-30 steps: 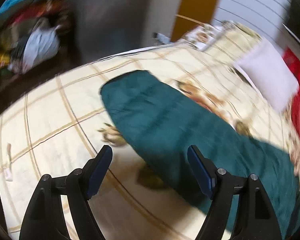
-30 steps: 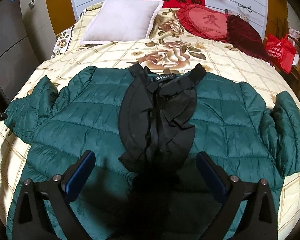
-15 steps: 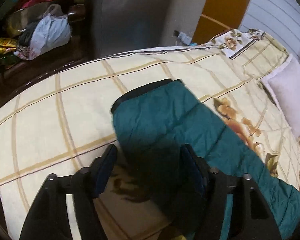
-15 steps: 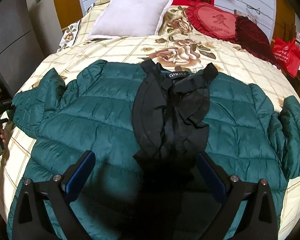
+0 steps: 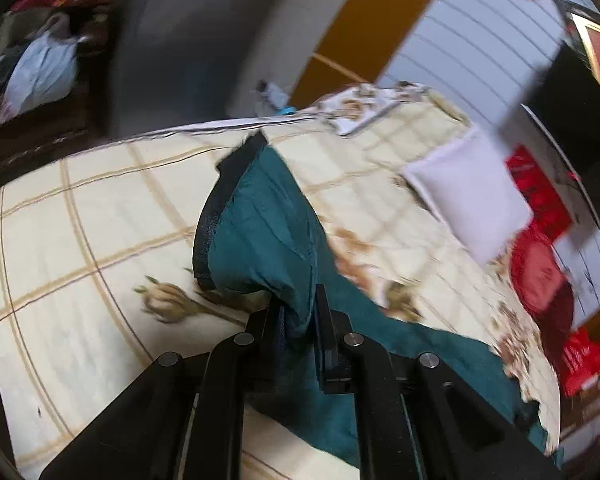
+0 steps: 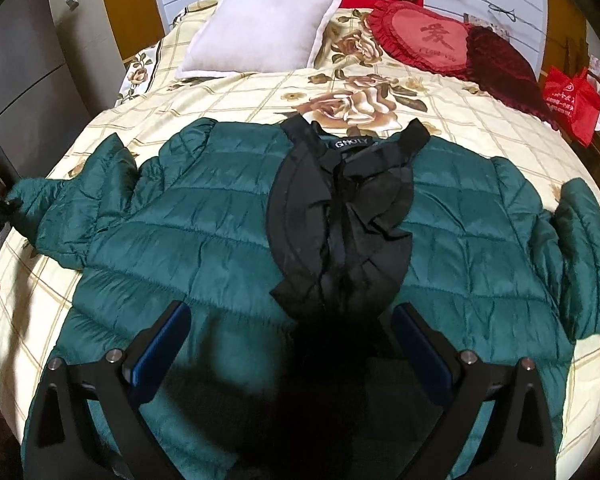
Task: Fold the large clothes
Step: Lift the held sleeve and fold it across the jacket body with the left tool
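Note:
A dark green quilted jacket (image 6: 204,240) with a black hood (image 6: 340,216) lies spread flat on the bed. My left gripper (image 5: 300,316) is shut on the jacket's left sleeve (image 5: 260,232) near its black cuff (image 5: 220,208) and holds it lifted off the bedspread. That sleeve (image 6: 80,200) also shows at the left edge of the right wrist view. My right gripper (image 6: 288,340) is open and empty, hovering above the jacket's lower middle. The right sleeve (image 6: 580,248) lies folded beside the body.
The bed has a cream checked floral bedspread (image 6: 252,96). A white pillow (image 6: 260,32) and red heart cushions (image 6: 432,40) lie at the headboard end. A red bag (image 6: 572,96) sits to the right. Clutter and a white bag (image 5: 44,76) lie beyond the bed's left edge.
My left gripper has closed on the left sleeve near the cuff and raised it. My right gripper has stayed open over the jacket, with only a slight shift.

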The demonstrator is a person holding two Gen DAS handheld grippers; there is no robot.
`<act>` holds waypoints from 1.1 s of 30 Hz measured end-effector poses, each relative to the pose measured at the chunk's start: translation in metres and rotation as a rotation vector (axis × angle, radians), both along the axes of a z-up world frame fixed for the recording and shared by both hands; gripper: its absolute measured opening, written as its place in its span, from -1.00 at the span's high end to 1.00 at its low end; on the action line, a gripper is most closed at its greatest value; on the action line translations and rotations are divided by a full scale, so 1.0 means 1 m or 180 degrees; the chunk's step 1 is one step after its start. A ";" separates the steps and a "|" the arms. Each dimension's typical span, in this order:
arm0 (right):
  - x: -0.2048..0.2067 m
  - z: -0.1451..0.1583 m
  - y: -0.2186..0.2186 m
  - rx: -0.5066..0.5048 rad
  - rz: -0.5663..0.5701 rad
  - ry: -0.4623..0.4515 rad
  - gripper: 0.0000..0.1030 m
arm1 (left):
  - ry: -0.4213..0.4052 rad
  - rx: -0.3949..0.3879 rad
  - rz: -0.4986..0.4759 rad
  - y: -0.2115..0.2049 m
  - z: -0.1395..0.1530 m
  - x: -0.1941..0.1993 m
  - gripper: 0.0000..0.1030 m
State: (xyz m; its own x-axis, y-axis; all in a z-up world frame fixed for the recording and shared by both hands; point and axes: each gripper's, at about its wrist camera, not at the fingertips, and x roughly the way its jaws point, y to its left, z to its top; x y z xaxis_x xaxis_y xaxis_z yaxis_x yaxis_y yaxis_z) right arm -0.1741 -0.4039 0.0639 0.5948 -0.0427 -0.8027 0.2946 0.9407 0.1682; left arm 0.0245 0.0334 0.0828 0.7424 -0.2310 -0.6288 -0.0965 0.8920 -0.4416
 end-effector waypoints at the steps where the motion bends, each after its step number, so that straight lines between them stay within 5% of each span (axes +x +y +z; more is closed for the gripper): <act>1: -0.003 0.001 -0.001 -0.0005 -0.0008 -0.0001 -0.99 | -0.0046 0.0040 -0.0063 -0.008 0.007 -0.006 0.71; 9: -0.024 0.007 -0.010 0.0001 -0.0091 -0.0013 -0.99 | -0.0348 0.0264 -0.0769 -0.096 0.051 -0.064 0.70; 14: -0.038 0.016 -0.018 -0.0003 -0.0153 -0.0097 -0.99 | -0.0311 0.0338 -0.1155 -0.149 0.058 -0.089 0.70; 33: -0.073 -0.008 -0.073 0.0087 -0.0501 -0.0005 -0.99 | 0.0188 0.0531 -0.2109 -0.314 -0.007 -0.152 0.70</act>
State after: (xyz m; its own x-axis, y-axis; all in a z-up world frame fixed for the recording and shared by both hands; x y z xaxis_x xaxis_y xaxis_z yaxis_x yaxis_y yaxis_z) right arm -0.2473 -0.4767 0.0560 0.5838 -0.1135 -0.8039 0.4376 0.8780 0.1939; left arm -0.1277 -0.2807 0.0753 0.4412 -0.5213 -0.7305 0.4735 0.8267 -0.3039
